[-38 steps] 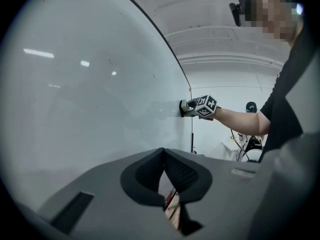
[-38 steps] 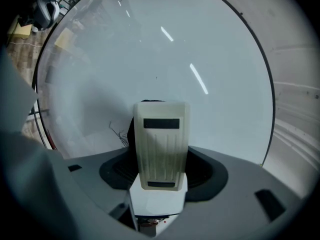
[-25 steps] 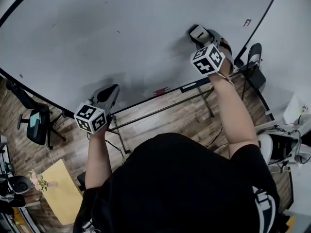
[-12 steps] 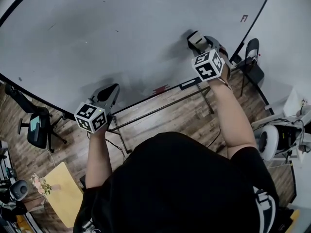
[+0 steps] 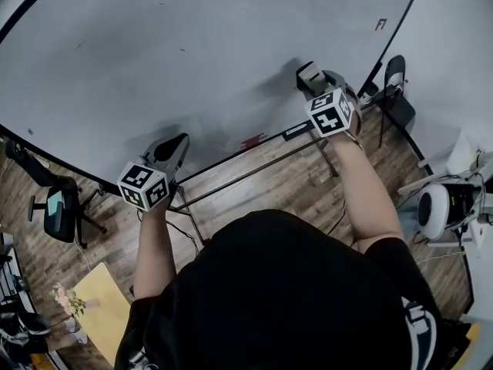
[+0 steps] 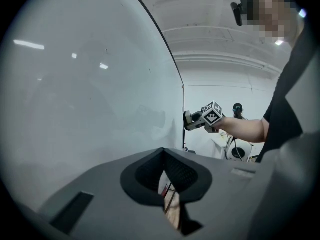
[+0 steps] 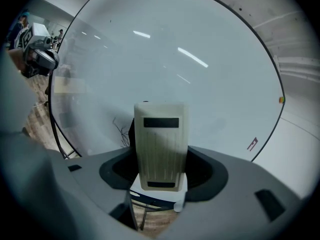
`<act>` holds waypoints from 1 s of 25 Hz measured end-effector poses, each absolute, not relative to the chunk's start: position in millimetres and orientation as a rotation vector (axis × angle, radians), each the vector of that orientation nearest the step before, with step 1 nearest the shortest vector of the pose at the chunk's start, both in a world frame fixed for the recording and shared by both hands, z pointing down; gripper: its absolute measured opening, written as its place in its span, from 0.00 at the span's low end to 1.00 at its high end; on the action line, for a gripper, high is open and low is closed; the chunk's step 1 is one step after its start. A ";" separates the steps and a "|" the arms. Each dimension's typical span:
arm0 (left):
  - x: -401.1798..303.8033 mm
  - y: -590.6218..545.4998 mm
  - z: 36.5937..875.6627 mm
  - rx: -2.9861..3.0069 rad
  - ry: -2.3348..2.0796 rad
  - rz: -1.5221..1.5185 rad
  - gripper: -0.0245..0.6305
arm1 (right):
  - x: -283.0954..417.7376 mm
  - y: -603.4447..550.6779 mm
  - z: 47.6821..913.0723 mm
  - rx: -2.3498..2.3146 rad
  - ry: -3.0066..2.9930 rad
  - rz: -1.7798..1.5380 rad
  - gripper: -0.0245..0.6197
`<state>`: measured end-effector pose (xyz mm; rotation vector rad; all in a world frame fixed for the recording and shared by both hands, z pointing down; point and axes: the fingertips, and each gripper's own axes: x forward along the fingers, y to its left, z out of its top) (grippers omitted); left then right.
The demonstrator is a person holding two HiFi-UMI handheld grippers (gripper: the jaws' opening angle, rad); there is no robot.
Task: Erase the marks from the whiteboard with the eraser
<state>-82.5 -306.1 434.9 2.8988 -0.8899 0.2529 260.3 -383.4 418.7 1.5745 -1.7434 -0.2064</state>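
Observation:
The big whiteboard [image 5: 192, 60] fills the upper head view; it bears small dark specks [image 5: 182, 50] and a red mark [image 5: 380, 24] near its right edge. My right gripper [image 5: 316, 85] is shut on a beige eraser [image 5: 310, 74] that is held against the board. In the right gripper view the eraser [image 7: 160, 144] stands between the jaws of the right gripper [image 7: 160, 180], with thin black scribbles [image 7: 120, 130] just left of it and the red mark [image 7: 253, 144] to the right. My left gripper [image 5: 171, 148] sits shut and empty by the board's lower edge; the left gripper [image 6: 167, 185] shows nothing between its jaws.
Along the board's lower edge runs a tray with a red marker [image 5: 252, 141] and a dark strip [image 5: 296, 132]. The board's metal stand [image 5: 254, 176] crosses the wooden floor. Office chairs [image 5: 55, 206] [image 5: 394, 91] stand at both sides, and a yellow table [image 5: 96, 307] is at lower left.
My right gripper has slid the eraser down the board towards its lower edge. The left gripper has stayed where it was.

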 end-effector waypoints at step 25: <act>-71.1 -313.7 445.0 2.922 -0.757 0.290 0.05 | 268.6 -340.6 471.7 1.662 -1.864 0.011 0.43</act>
